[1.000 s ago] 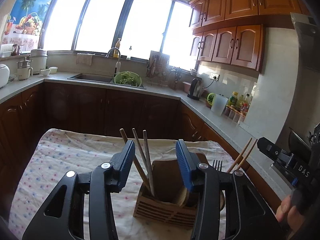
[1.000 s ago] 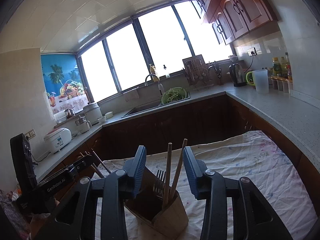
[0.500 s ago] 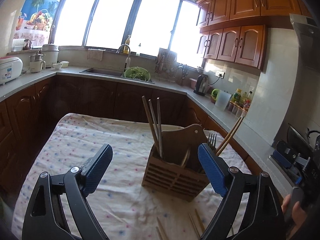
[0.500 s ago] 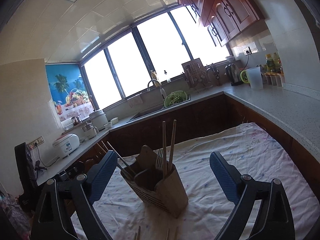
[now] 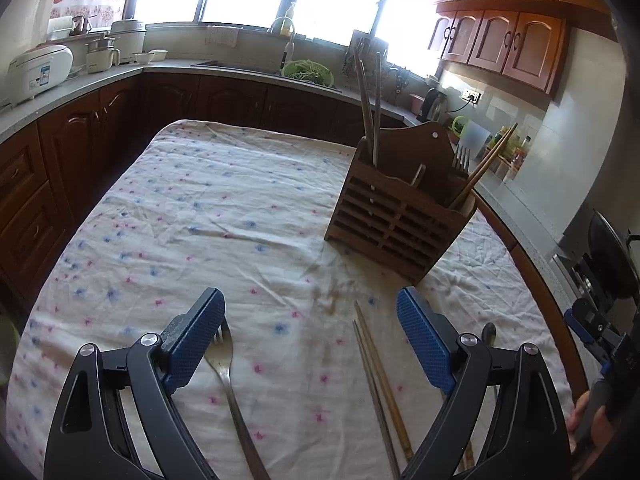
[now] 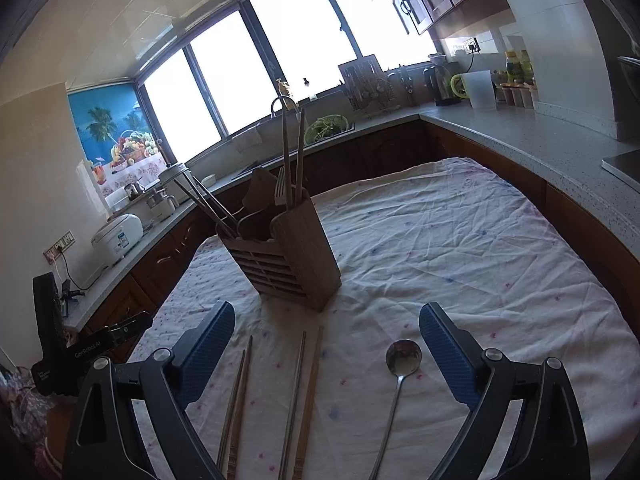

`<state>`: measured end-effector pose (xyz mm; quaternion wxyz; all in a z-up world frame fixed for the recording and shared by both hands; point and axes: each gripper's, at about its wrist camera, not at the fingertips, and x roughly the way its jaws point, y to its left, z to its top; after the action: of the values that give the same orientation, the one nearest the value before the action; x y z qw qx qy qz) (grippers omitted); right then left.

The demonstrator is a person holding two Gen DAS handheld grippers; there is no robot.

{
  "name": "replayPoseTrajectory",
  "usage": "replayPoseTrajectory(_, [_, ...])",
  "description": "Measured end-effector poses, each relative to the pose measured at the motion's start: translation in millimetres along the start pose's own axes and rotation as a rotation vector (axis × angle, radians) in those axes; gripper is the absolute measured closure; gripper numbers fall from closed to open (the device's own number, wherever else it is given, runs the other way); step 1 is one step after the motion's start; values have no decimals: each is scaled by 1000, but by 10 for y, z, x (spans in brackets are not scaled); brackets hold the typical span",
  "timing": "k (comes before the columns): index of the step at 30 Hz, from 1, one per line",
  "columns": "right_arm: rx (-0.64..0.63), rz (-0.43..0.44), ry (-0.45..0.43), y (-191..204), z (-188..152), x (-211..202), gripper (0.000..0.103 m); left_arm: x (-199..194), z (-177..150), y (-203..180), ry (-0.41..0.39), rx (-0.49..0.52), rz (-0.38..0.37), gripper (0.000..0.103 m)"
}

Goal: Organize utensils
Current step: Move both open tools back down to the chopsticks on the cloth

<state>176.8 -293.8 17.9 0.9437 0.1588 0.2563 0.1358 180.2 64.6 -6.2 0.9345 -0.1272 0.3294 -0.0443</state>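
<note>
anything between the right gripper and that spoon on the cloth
Nothing visible. The right gripper is open above the tablecloth, and the spoon lies flat between its fingers, nearer the right one. The closest pair of chopsticks lies to the spoon's left, apart from it.

A white cloth (image 5: 224, 208) dotted with pink and blue flowers covers the table — creased all over. Beyond the table's far edge, a green colander (image 5: 308, 72) of greens sits by the sink, and a white rice cooker (image 5: 38, 74) stands on the left counter.
</note>
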Motion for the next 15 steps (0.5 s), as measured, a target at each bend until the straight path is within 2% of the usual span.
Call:
replayPoseTrajectory(7, [7,-24,42,-52,-257,-72,8,-5,-225,50,49,1,13,13])
replayPoseTrajectory(15, [-5,-13,86,-8,-347,0,9,62,-327,-49,97,36,7,13])
